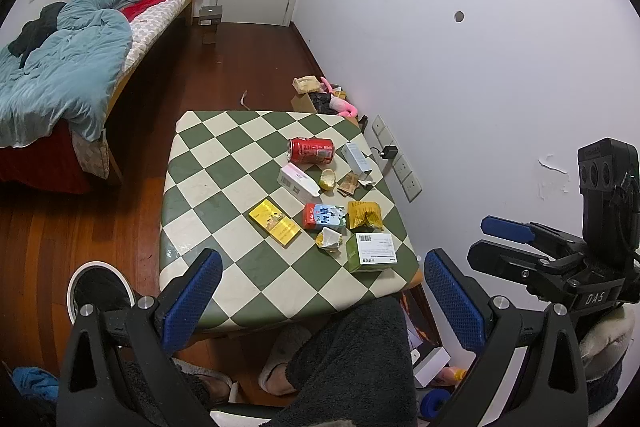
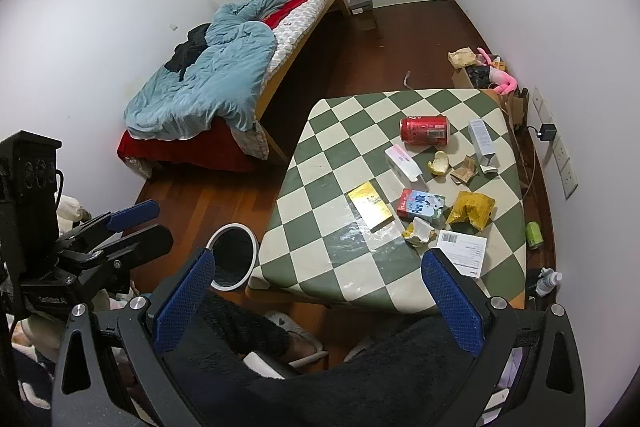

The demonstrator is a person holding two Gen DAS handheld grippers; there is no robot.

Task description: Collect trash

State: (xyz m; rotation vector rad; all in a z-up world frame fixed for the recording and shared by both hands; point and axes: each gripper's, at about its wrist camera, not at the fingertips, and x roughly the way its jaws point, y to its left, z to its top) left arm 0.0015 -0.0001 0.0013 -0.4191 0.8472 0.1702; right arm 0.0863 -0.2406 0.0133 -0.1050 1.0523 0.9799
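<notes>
On the green-and-cream checkered worktop (image 1: 208, 167) lies the trash: a red soda can (image 1: 311, 149) on its side at the far end, a yellow box (image 1: 274, 222) beside a Pure Milk carton (image 1: 323, 217), a crumpled gold wrapper (image 1: 364, 215) and a green box with a white label (image 1: 370, 251) nearest. Both the left gripper (image 1: 322, 301) and right gripper (image 2: 320, 301) hover short of the near edge, jaws wide and holding nothing. Left of the worktop, a white-rimmed bin (image 2: 232, 255) stands on the floor.

"Pure Milk" on the milk carton (image 2: 421, 207). "DAS" on the right gripper (image 1: 508, 231) mount. Box label (image 1: 375, 248) has a barcode; its text is too small.
</notes>
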